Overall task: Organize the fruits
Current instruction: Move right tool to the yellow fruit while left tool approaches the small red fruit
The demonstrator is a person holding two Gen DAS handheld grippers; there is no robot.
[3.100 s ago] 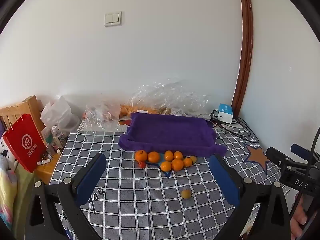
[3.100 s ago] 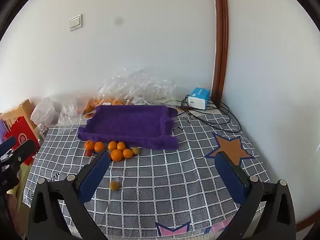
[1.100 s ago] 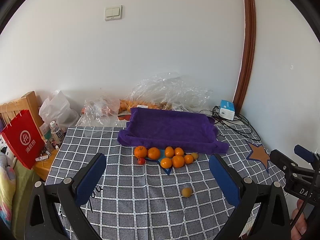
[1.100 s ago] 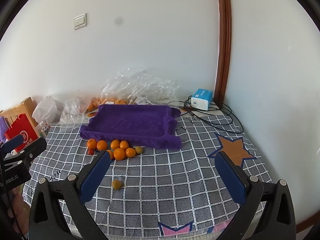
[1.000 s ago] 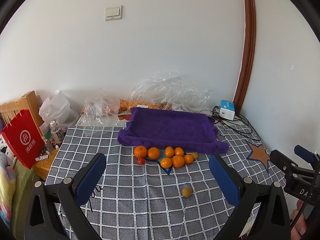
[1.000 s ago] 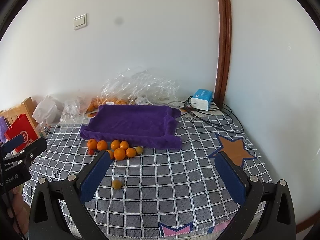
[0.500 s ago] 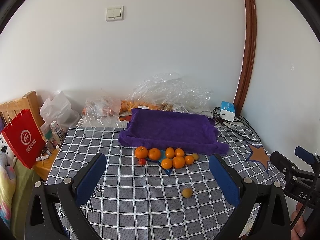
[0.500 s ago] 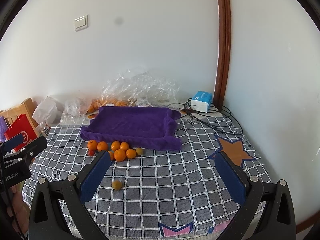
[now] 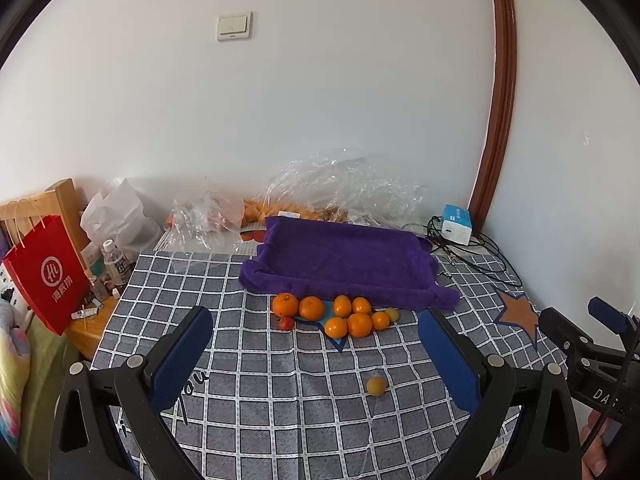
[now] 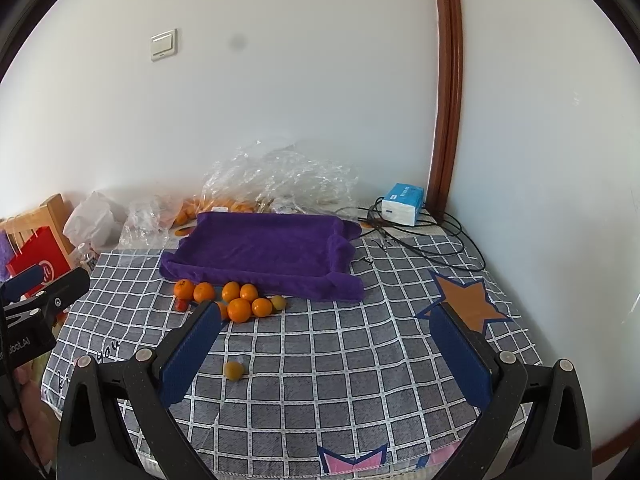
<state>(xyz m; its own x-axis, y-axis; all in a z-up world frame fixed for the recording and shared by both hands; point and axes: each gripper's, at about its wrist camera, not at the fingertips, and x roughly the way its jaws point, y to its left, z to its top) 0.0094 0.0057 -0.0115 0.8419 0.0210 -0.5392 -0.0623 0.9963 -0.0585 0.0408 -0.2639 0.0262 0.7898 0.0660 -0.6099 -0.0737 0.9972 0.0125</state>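
Note:
Several oranges (image 9: 336, 314) (image 10: 239, 300) lie in a cluster on the grey checked tablecloth, just in front of a purple cloth-lined tray (image 9: 344, 262) (image 10: 272, 248). A small red fruit (image 9: 286, 323) lies at the cluster's left and a small yellow fruit (image 9: 392, 314) at its right. One yellowish fruit (image 9: 376, 386) (image 10: 233, 370) lies alone nearer to me. My left gripper (image 9: 316, 350) is open and empty, above the near table. My right gripper (image 10: 326, 340) is open and empty, further right.
Crumpled clear plastic bags (image 9: 340, 188) with more oranges lie behind the tray by the wall. A blue-white box (image 10: 402, 199) and black cables (image 10: 432, 240) sit at the back right. A red paper bag (image 9: 46, 272) and bottles stand off the table's left edge.
Both grippers have drifted slightly; the views shifted a little. The fruits and the tray have not moved.

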